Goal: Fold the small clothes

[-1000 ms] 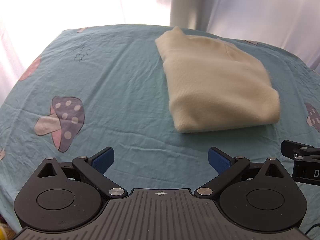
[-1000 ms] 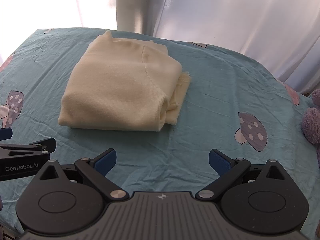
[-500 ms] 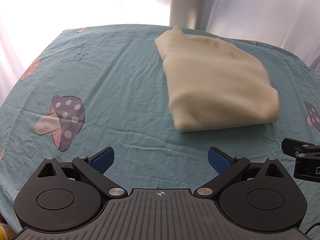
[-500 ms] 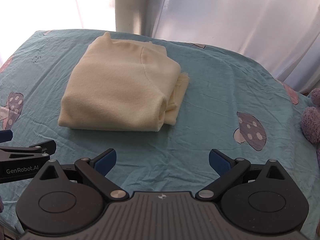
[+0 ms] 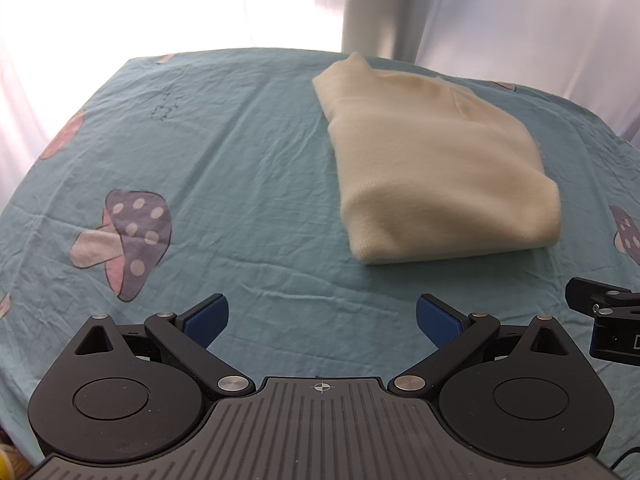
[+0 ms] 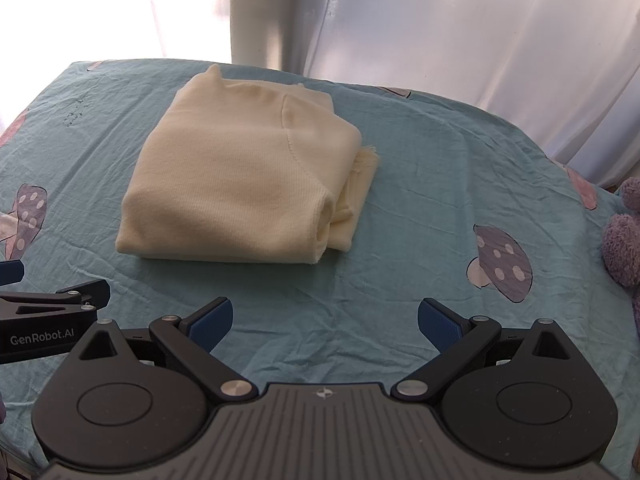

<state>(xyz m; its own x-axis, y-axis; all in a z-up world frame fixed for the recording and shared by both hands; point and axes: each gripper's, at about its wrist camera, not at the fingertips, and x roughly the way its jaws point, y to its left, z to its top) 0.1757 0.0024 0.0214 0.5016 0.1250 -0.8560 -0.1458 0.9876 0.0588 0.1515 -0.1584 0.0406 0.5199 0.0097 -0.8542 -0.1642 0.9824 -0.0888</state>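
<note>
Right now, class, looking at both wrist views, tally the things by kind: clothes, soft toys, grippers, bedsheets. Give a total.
Folded cream garment: 1
Purple plush toy: 1, at the right edge, only partly in view
Grippers: 2, left gripper and right gripper, both open and clear of the garment
Teal mushroom-print sheet: 1
Total: 5

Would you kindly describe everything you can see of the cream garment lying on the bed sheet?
The cream garment looks like a soft ribbed knit, folded into a thick, roughly rectangular bundle. A curved seam runs across its top layer, and thinner layers with a slightly frayed edge stick out on its right side. It lies flat on the teal sheet with mushroom prints, toward the far side. Nothing but the sheet touches it: both the left gripper and right gripper are open and short of it.
</note>
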